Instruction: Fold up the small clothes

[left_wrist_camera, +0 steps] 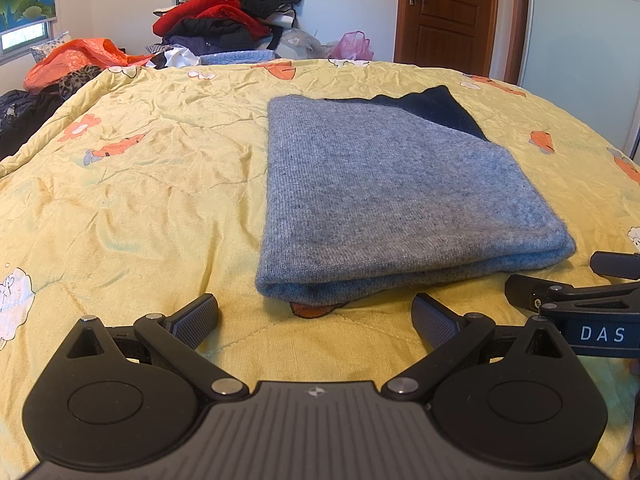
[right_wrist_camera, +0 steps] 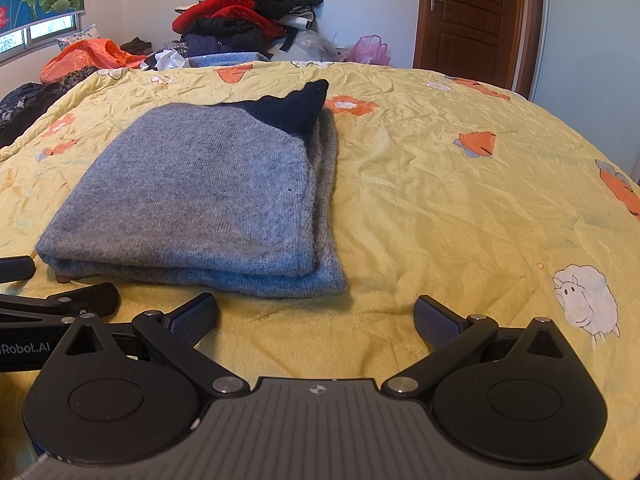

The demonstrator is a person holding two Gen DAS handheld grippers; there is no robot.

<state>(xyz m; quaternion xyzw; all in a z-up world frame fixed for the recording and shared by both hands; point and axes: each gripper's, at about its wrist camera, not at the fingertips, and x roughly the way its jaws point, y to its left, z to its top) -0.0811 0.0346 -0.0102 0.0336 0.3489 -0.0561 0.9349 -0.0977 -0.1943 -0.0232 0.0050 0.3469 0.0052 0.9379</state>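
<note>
A grey knit garment (left_wrist_camera: 384, 192) lies folded into a thick rectangle on the yellow quilt, with a dark navy part (left_wrist_camera: 436, 108) showing at its far corner. It also shows in the right wrist view (right_wrist_camera: 200, 200), ahead and to the left. My left gripper (left_wrist_camera: 316, 320) is open and empty, just short of the garment's near fold. My right gripper (right_wrist_camera: 316, 320) is open and empty, near the garment's near right corner. The right gripper's fingers (left_wrist_camera: 560, 300) show at the right edge of the left wrist view.
The yellow quilt (right_wrist_camera: 460, 200) with orange and sheep prints covers the bed. A pile of red and black clothes (left_wrist_camera: 232, 12) and an orange bag (left_wrist_camera: 80, 56) sit at the far side. A brown door (right_wrist_camera: 472, 12) stands behind.
</note>
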